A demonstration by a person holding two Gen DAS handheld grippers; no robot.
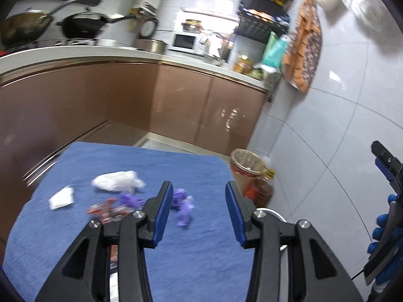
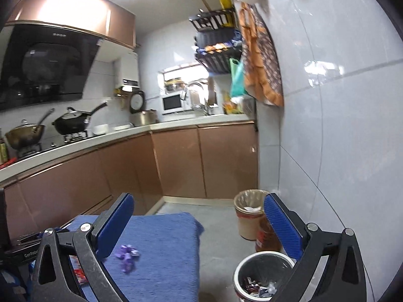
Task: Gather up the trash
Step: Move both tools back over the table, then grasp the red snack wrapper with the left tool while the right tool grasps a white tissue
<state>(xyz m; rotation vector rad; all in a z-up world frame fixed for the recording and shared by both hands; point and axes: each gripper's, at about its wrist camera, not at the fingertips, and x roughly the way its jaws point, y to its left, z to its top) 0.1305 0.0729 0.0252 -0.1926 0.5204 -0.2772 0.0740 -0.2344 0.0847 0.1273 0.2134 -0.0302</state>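
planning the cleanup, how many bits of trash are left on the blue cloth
4 clearly: a white crumpled tissue, a flat white paper scrap, a red shiny wrapper and purple crumpled wrappers. More may be hidden behind the left gripper.

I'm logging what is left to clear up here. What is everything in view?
Cloth: one, blue, covering the low table.
Crumpled tissue: one, white, on the cloth's far part.
Paper scrap: one, white, near the cloth's left edge.
Purple wrappers: a few, mid-cloth.
Red wrappers: a few, left of the purple ones.
Small bin: one, grey, white rim, on the floor right of the table, holding wrappers.
Lined bin: one, beige, by the wall.
Oil bottle: one, amber, between the bins.
Woks: two, on the stove.
Microwave: one, white, on the counter.
Left gripper: open, empty.
Right gripper: open wide, empty.
Gloved hand: blue.
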